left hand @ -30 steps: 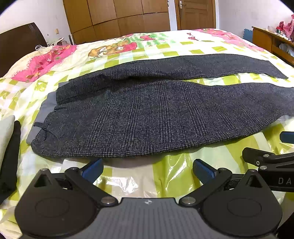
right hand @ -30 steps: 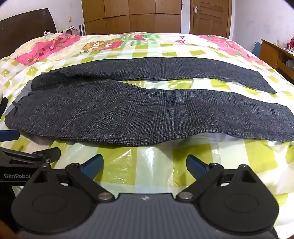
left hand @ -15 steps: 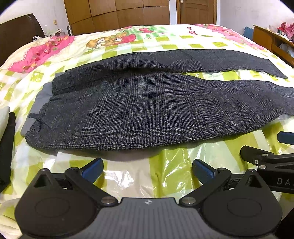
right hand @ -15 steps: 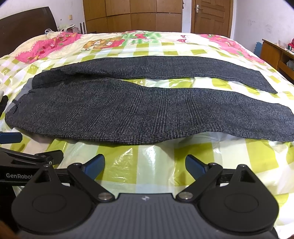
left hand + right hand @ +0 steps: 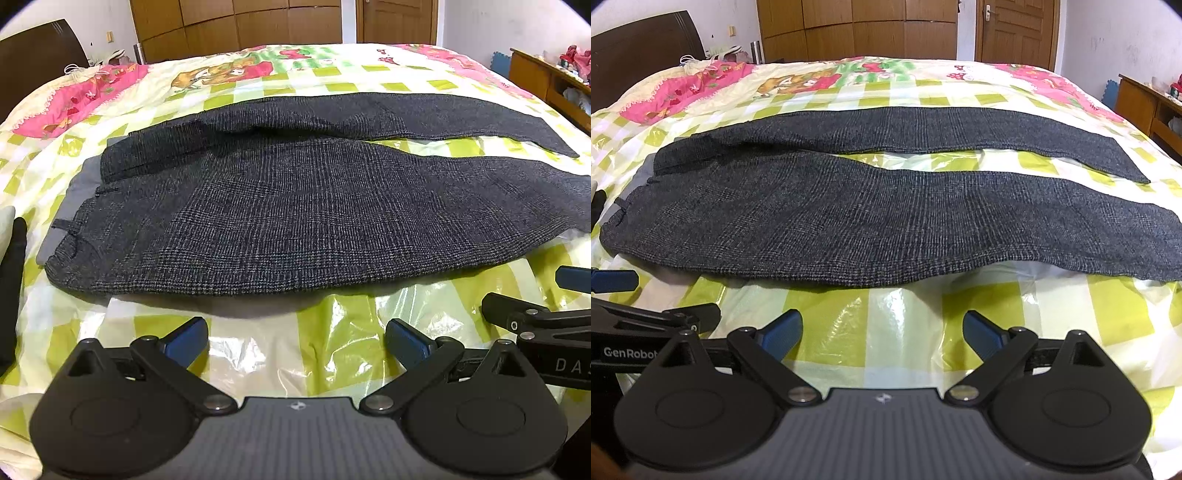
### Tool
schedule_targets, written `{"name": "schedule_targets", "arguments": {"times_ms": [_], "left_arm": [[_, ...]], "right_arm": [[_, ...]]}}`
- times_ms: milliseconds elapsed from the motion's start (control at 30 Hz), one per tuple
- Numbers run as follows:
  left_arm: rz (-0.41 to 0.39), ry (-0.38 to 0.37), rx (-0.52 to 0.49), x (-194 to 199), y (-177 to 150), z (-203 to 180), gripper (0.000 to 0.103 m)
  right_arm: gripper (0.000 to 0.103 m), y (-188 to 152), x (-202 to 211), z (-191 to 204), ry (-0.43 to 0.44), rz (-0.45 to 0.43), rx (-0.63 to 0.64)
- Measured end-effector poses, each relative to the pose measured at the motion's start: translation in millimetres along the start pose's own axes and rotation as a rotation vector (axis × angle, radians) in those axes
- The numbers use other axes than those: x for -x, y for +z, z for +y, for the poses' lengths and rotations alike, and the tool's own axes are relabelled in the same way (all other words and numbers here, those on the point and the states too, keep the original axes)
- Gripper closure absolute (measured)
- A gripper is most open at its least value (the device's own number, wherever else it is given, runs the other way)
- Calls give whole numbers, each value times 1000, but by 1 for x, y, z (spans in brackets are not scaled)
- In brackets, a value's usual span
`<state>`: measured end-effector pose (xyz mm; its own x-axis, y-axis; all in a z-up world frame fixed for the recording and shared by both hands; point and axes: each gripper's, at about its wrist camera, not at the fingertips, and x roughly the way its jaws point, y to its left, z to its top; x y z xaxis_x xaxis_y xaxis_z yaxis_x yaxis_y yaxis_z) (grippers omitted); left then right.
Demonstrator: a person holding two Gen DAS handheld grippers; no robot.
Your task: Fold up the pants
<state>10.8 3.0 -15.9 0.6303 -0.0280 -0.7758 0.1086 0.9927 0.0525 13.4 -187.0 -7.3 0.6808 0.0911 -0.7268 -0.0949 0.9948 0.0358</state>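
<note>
Pants [image 5: 295, 221] flat, near-leg hem cut off; both hand-held grippers [image 5: 295, 339] [image 5: 882, 332] agape, empty.

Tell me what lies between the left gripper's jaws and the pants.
Only bare, glossy bed cover separates the left gripper, jaws open, from the pants; the left wrist view shows it.

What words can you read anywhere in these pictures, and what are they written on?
"GenRobot": white letters on the side of the left gripper, seen at the edge of the right wrist view; the end is cut off.
"DAS": white letters on the side of the right gripper, seen at the edge of the left wrist view; cut off by the picture's edge.
The small logo on each gripper body is a symbol, not letters.
No words show on the pants or the bedspread.
</note>
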Motion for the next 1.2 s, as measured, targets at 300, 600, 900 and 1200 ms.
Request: {"name": "schedule_targets", "arguments": {"times_ms": [300,600,900,1200], "left_arm": [[3,0,2,-1,0,-1,0],[-2,2,-2,1,1,-1,0],[-5,3,-5,2,0,-2,0],[-5,3,-5,3,0,-2,0]], "right_arm": [[11,0,-2,0,0,6,-1],[11,0,-3,0,-5,5,0],[11,0,-3,0,-10,5,1],[11,-1,-3,0,-9,5,0]]}}
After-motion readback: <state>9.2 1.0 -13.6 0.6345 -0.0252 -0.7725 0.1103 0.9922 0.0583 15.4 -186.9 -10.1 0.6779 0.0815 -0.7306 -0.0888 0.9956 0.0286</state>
